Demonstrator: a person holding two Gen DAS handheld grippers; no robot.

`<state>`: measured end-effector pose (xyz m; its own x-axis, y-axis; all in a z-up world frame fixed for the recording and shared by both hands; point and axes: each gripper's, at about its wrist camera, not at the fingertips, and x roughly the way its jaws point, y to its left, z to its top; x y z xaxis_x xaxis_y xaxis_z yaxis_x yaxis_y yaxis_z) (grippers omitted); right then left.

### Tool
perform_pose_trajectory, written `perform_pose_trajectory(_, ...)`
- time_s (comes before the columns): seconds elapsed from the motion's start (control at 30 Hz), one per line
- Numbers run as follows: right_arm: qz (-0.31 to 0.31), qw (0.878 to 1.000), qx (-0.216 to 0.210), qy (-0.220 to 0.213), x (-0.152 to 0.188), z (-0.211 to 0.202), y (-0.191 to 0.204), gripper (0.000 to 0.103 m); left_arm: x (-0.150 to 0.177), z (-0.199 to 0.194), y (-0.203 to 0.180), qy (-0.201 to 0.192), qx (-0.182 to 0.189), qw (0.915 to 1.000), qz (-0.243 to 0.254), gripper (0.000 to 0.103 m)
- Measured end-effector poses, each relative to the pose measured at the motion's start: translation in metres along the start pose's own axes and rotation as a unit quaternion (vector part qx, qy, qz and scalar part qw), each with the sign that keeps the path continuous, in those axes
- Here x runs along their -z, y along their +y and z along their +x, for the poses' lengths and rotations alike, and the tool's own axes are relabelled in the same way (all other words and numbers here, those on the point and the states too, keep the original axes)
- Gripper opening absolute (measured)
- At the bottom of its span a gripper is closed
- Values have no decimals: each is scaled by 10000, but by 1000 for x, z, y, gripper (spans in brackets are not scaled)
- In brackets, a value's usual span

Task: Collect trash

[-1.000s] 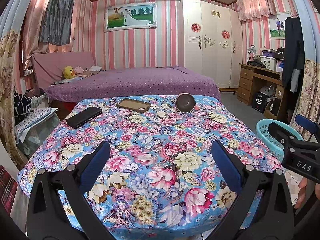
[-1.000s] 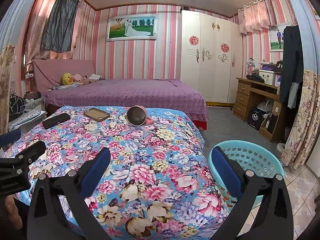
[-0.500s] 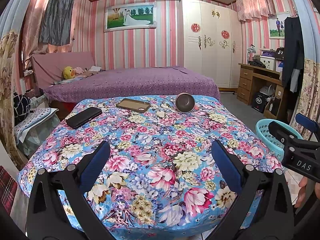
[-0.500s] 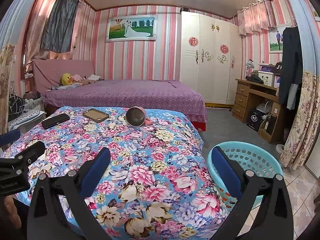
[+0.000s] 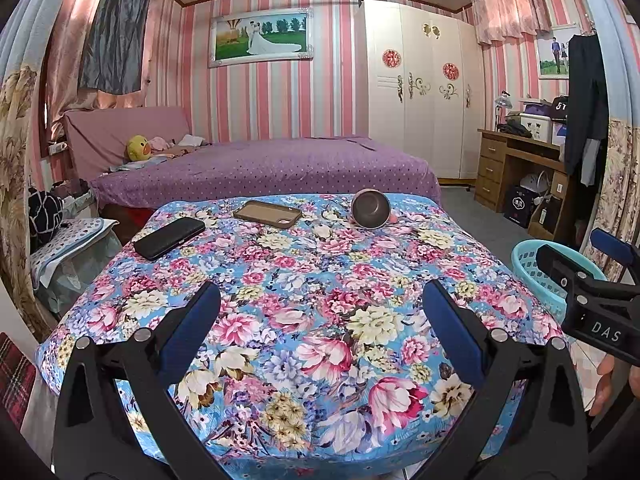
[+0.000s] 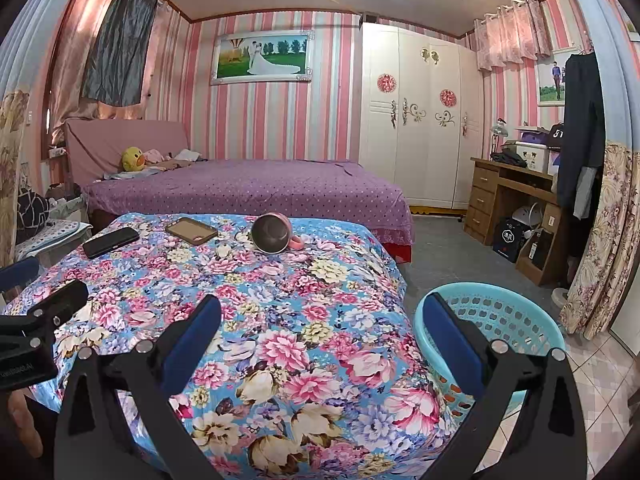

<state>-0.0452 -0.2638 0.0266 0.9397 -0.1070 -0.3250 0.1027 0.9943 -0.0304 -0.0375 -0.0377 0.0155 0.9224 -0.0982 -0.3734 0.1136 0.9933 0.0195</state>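
Observation:
A pink mug [image 5: 371,211] [image 6: 273,234] lies on its side at the far end of a table under a floral cloth [image 5: 312,288] [image 6: 240,300]. Near it lie a brown phone case [image 5: 267,214] [image 6: 192,231] and a black phone [image 5: 169,238] [image 6: 111,242]. A turquoise basket [image 6: 500,320] [image 5: 538,270] stands on the floor to the table's right. My left gripper [image 5: 320,328] is open over the table's near edge, holding nothing. My right gripper [image 6: 320,332] is open too, over the table's right corner with one finger in front of the basket.
A purple bed [image 5: 264,168] lies behind the table, with a white wardrobe [image 5: 424,92] and a wooden desk [image 5: 516,168] to the right. Bags and a patterned stool [image 5: 68,240] crowd the left side. Grey floor [image 6: 448,252] runs between table and desk.
The right gripper's view has shifted slightly rightward, so the mug and basket sit further left in it. The left gripper has hardly moved. Both stay open.

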Motion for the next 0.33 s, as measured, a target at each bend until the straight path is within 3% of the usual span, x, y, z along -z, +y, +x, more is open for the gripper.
perform_pose_trajectory(0.33,0,10000,8,17,0,0,-1,99,0,0,0,3,24,10000,11,98)
